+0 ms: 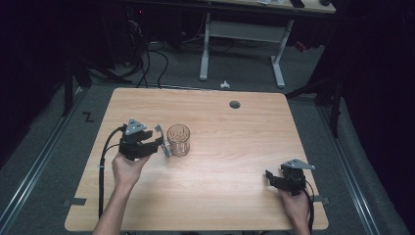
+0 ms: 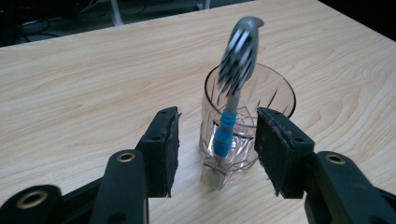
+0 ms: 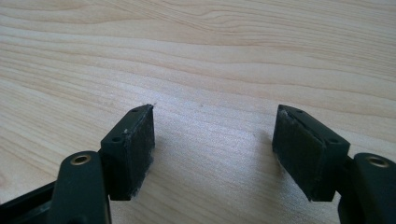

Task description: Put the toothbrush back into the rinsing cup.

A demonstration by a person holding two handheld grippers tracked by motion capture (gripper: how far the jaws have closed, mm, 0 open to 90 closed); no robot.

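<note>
Dark floor and cabling ring the wooden table (image 1: pixel 220 196), which is what I steer over. My left gripper (image 2: pixel 217 135) stands with jaws apart, pads clear of the toothbrush (image 2: pixel 233 88) that leans blurred against the glass (image 2: pixel 275 98), at about ten o'clock from the table's middle. I judge the brush may topple outward, since nothing pinches it. My right gripper (image 3: pixel 212 149) idles open near five o'clock, too far off to catch anything.

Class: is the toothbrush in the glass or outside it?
Outside: the toothbrush leans against the glass's near wall, its end on the table.
</note>
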